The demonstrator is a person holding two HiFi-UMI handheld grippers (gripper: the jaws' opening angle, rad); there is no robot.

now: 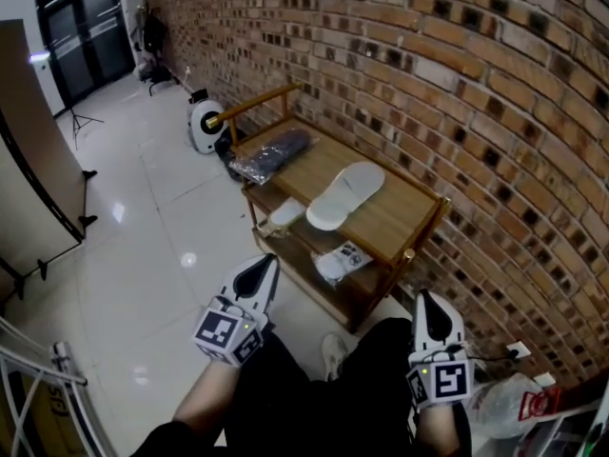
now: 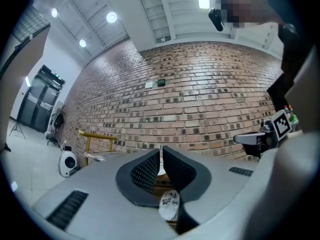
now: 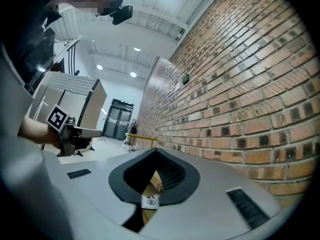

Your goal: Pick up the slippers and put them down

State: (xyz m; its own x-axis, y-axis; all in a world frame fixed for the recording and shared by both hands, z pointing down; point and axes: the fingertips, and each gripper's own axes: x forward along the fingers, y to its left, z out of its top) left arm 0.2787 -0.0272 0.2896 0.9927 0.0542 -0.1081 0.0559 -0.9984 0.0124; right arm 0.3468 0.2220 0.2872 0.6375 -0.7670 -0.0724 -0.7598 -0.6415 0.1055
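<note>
White and thin-soled, the slipper lies flat at the middle of the wooden cart's top, probably light and floppy, best pinched at its sole edge; your left gripper and right gripper hover well short, jaws together, empty.

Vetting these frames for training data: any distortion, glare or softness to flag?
Head view: the brick wall bows, lamp glare spots the glossy floor. Left gripper view: fisheye, dark corners, ceiling lamps bloom. Right gripper view: same dark corners.

A brick wall backs a wooden cart on glossy white floor.
</note>
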